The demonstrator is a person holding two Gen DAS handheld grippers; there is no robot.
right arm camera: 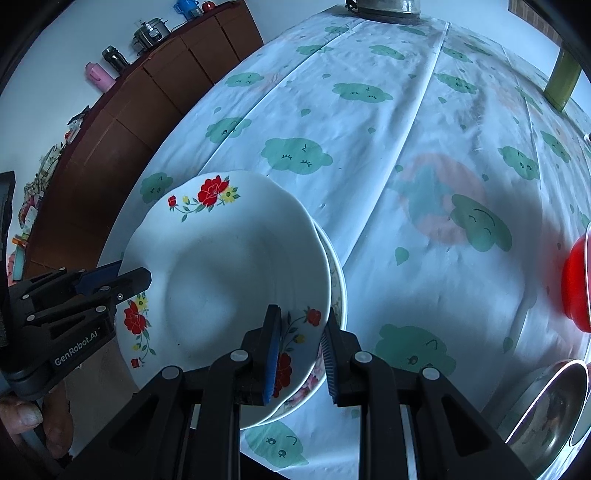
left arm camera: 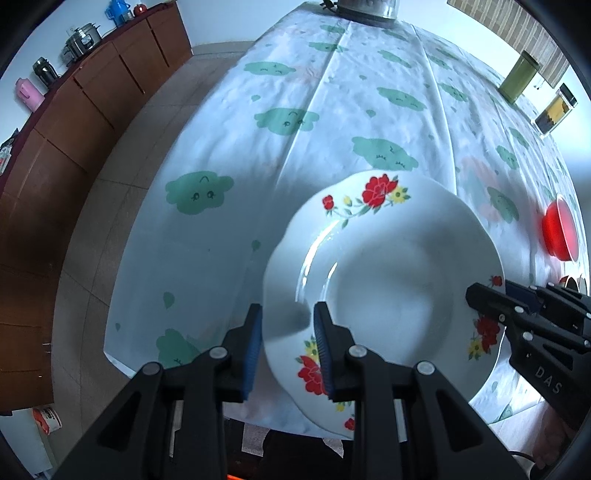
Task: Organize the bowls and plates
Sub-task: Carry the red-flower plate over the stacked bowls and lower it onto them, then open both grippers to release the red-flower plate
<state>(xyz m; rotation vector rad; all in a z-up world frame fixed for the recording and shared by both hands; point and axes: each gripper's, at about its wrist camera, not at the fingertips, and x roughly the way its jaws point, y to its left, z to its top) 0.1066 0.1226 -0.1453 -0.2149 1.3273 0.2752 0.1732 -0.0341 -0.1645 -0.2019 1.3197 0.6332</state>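
A white plate with red flowers (left arm camera: 388, 280) is held at the table's near edge by both grippers. My left gripper (left arm camera: 288, 347) is shut on its near left rim, the blue pads (left arm camera: 252, 354) on either side of the rim. From the right wrist view my right gripper (right arm camera: 301, 350) is shut on the plate (right arm camera: 229, 273) at its near right rim. A second flowered plate (right arm camera: 338, 284) lies right beneath it; whether the right pads also clamp that one I cannot tell. Each view shows the other gripper clamped on the opposite rim: right gripper (left arm camera: 474, 295), left gripper (right arm camera: 136, 277).
The table (left arm camera: 258, 166) wears a white cloth with green clouds. A red bowl (right arm camera: 576, 284) and a metal bowl (right arm camera: 546, 406) stand to the right. A green jar (left arm camera: 519, 75), a clear jar (left arm camera: 554, 114) and a metal pot (left arm camera: 369, 9) stand far back. A brown cabinet (left arm camera: 74, 129) runs along the left.
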